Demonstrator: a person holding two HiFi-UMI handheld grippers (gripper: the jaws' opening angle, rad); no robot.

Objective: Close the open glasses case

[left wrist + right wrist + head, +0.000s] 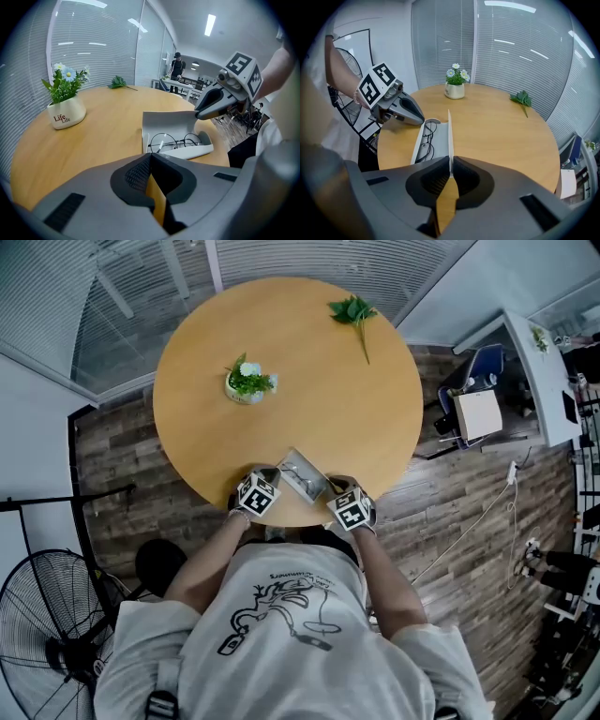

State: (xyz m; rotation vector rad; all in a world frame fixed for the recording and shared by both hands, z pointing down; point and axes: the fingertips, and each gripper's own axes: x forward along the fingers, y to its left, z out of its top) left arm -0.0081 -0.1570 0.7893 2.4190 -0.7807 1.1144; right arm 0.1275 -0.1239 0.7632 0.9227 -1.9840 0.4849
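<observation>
A white glasses case lies open at the near edge of the round wooden table. Thin round-rimmed glasses rest in its tray. Its lid stands upright. My right gripper is shut on the lid's edge; in the left gripper view it pinches the lid's upper right corner. My left gripper is shut with nothing between its tips, a little short of the case. Seen from the right gripper view, it hovers by the tray's far end.
A small white pot of flowers stands mid-table, left of centre. A green sprig lies near the far edge. A standing fan is on the floor at the left. A person stands far off in the room.
</observation>
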